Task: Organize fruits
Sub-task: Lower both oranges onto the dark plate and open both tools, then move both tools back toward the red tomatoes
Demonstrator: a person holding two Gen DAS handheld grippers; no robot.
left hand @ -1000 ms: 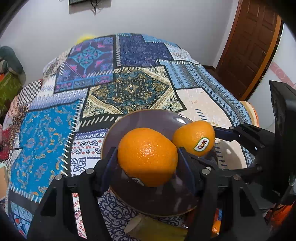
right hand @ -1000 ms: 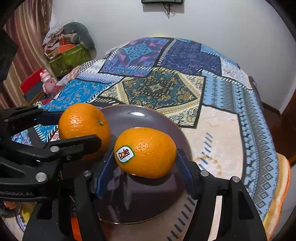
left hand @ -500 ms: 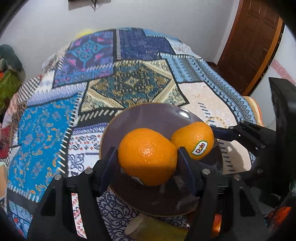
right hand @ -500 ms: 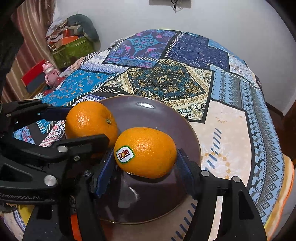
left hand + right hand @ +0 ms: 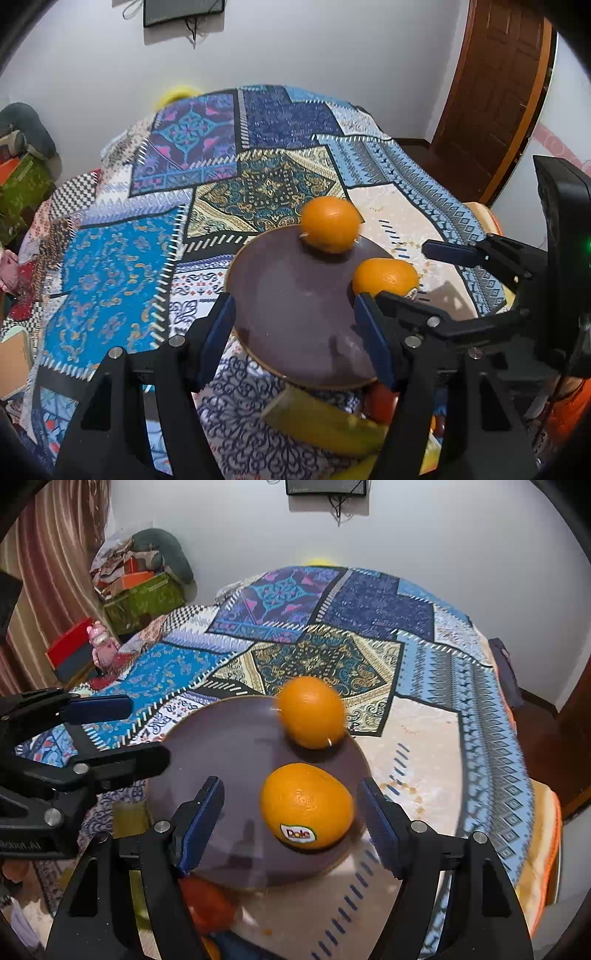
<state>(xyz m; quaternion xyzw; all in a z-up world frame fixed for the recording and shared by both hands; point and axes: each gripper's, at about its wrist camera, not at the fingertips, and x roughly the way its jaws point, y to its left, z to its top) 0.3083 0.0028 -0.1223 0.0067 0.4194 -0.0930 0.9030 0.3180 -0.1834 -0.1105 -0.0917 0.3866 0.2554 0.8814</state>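
A dark brown plate (image 5: pixel 291 310) (image 5: pixel 229 760) lies on the patchwork cloth. Two oranges sit on it. One orange (image 5: pixel 330 223) (image 5: pixel 310 712), blurred, is at the plate's far rim. The other orange (image 5: pixel 306 806) (image 5: pixel 386 277) carries a Dole sticker and lies at the plate's right side. My left gripper (image 5: pixel 295 336) is open and empty above the plate's near part; it also shows at the left of the right wrist view (image 5: pixel 122 734). My right gripper (image 5: pixel 291 823) is open, its fingers either side of the Dole orange without touching it.
A banana (image 5: pixel 321 421) and a red-orange fruit (image 5: pixel 207 901) lie just in front of the plate, under the grippers. The patchwork-covered round table (image 5: pixel 110 258) stretches to the back. Boxes and clutter (image 5: pixel 140 590) stand at the left, a wooden door (image 5: pixel 495 92) at the right.
Both grippers have opened and let go of their oranges, which now lie on the plate. The left one's orange has rolled to the far rim. Both grippers have drawn back.
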